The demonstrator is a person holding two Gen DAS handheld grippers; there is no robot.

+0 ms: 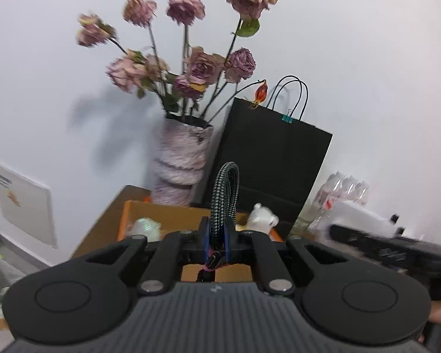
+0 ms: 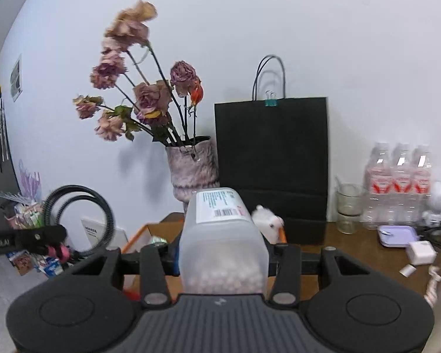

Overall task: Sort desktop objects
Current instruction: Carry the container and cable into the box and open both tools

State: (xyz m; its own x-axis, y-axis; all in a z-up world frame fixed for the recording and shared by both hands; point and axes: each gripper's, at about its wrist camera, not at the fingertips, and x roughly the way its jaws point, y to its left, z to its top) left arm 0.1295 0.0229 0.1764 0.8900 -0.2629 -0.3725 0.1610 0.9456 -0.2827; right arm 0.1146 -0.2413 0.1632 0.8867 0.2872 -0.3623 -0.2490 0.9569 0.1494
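Observation:
My left gripper [image 1: 216, 236] is shut on a black-and-grey braided cable [image 1: 225, 197], whose loop stands up between the blue pads. The right wrist view shows that cable [image 2: 82, 206] as a coil held at far left, with a pink tie below it. My right gripper [image 2: 222, 254] is shut on a translucent plastic bottle [image 2: 220, 235] with a white barcode label and pale beads inside. Both grippers hang above an orange-edged cardboard box [image 2: 157, 231], which also shows in the left view [image 1: 167, 216]. A white plush toy [image 2: 269, 220] sits at the box's far right.
Behind the box stand a mottled vase of dried roses [image 2: 192, 170] and a black paper bag [image 2: 272, 158] against the white wall. On the brown table [image 2: 352, 244] to the right are water bottles [image 2: 399, 176], stacked glass cups [image 2: 348, 206], a lilac tray [image 2: 397, 235] and a white charger cube [image 2: 422, 253].

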